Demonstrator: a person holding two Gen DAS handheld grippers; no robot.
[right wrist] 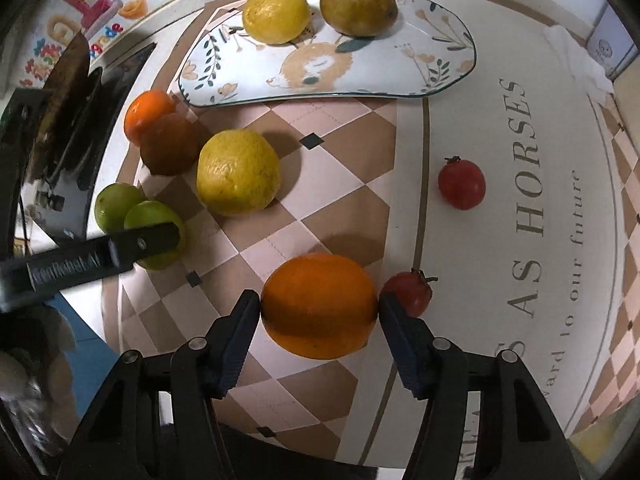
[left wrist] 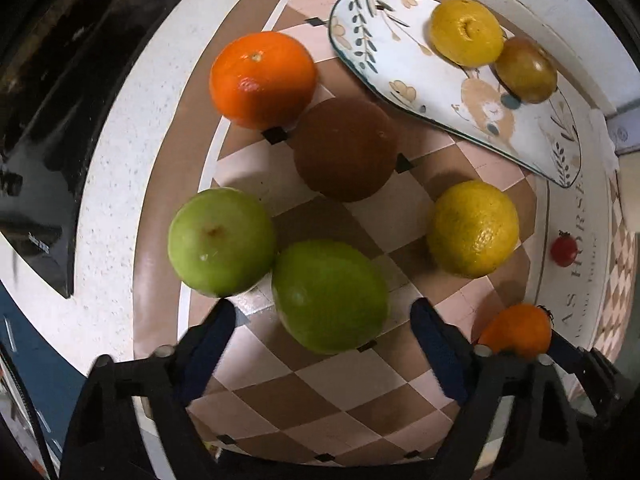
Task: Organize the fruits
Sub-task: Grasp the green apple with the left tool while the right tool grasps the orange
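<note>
Right gripper [right wrist: 319, 306]: jaws closed against both sides of an orange [right wrist: 319, 306] resting on the checkered mat [right wrist: 340, 176]; a small red tomato [right wrist: 412, 292] lies just beside its right fingertip, a second tomato [right wrist: 461, 184] farther off. Left gripper [left wrist: 320, 316]: jaws spread wide, holding nothing, fingertips either side of a green fruit [left wrist: 330, 296] that touches another green fruit [left wrist: 221, 241]. Beyond lie a brown fruit [left wrist: 346, 149], a mandarin [left wrist: 263, 79] and a yellow citrus [left wrist: 473, 229]. The patterned plate [right wrist: 360, 76] carries a lemon [right wrist: 276, 14] and an olive-brown fruit [right wrist: 358, 5].
</note>
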